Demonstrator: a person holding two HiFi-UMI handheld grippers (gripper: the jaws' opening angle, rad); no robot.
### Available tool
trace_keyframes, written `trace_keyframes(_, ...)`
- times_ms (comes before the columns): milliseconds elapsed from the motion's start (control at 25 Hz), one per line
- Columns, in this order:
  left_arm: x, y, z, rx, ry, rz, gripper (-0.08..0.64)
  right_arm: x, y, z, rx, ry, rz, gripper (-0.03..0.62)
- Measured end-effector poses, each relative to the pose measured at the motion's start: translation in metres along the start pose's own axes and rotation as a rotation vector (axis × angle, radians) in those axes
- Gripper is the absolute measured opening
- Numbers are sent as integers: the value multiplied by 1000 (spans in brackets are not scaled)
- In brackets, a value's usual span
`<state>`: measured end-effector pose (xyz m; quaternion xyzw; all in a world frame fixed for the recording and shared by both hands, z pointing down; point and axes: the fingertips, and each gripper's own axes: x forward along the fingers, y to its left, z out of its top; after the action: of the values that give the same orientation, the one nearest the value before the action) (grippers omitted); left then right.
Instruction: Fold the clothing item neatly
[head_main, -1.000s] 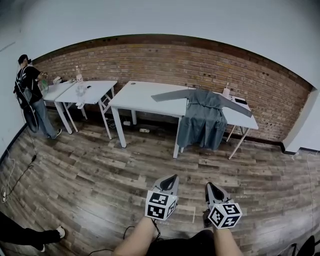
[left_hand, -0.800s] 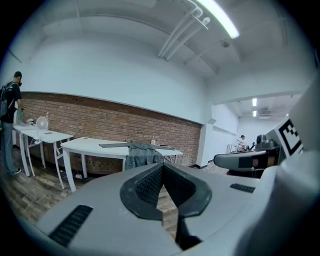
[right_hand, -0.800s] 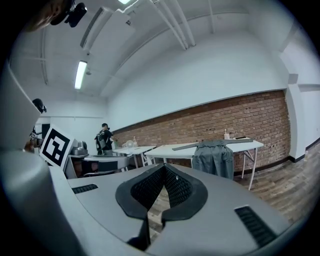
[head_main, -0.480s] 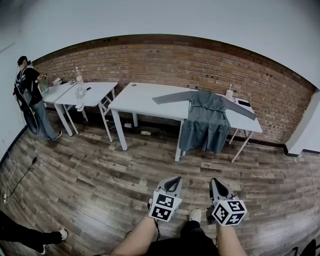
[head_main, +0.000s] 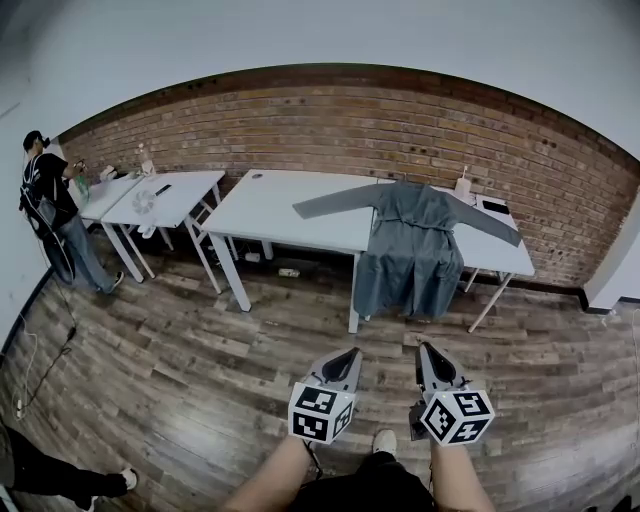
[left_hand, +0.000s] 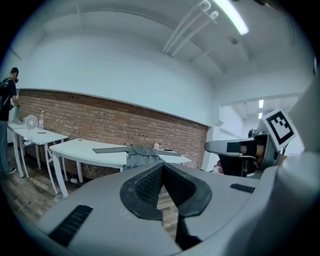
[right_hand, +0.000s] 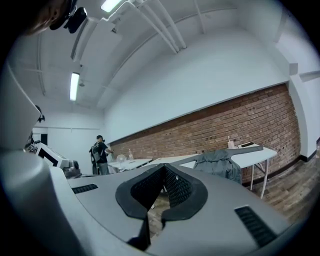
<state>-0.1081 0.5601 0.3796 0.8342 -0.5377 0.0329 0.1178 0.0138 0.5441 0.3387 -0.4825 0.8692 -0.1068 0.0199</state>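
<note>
Over the front edge of the white tabletop (head_main: 270, 205) hangs the grey garment (head_main: 410, 245). It is matte woven cloth, and the body drops in a soft rectangle toward the plank floor (head_main: 180, 350). The collar sits up on the tabletop. Both sleeves lie flat as long thin strips, one toward the left end and one toward the right corner. The fabric has loose vertical folds and is not folded yet.

A small bottle (head_main: 463, 185) stands near the back edge, just beside the right sleeve. The tabletop is smooth and glossy with thin white legs. A red brick wall (head_main: 330, 120) with rough courses runs behind it.

The left gripper (head_main: 348, 354) has its jaws fully closed with nothing between them. In the left gripper view the left gripper (left_hand: 162, 167) shows dark ribbed pads meeting in a narrow V, set in a smooth grey plastic shell. The garment (left_hand: 141, 154) lies straight ahead, well apart.

The right gripper (head_main: 424, 348) is the same, with jaws closed together and empty. The right gripper view shows the right gripper (right_hand: 164, 169) with dimpled black pads pinched tip to tip. The garment (right_hand: 220, 162) is ahead and to the right.

Both grippers hover over the floor, side by side and well short of the tabletop. Each carries a marker cube (head_main: 320, 412) with black and white squares.

A person (head_main: 45, 200) stands at the far left by other white tables.
</note>
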Motion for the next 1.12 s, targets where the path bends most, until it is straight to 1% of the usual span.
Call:
trace_keyframes(120,38,3,13,-1,0,11,-2,23,-24,14,-27,-18,28,-6)
trace_keyframes(320,111,1,28,9,8,19,-2,61,-85,36,-33,-24,24,-6)
trace_keyframes(480,178,-13,39,35,34,12,-2,90,-146,49,-20,-17,8,-6)
trace_keyframes(600,217,-31,54,29,31,-11,-2,112,-179,55,-23,2,23,-6)
trace_keyframes(640,226,-36,58,34,25,-16,-2,119,-188,55,-25,12,30,-6)
trace_keyframes(720,244,-43,64,68,23,-12,-2,131,-202,54,-13,29,39,-6)
trace_keyframes(800,261,-41,65,105,32,3,-2,141,-212,54,-5,37,48,-6)
trace_keyframes(840,269,-39,64,111,38,13,-2,145,-216,51,-8,42,54,-6)
trace_keyframes(1000,293,-27,65,73,36,38,-2,162,-230,37,-21,72,76,-6)
trace_keyframes(1120,308,-14,67,83,30,61,-2,180,-243,38,-18,72,77,-6)
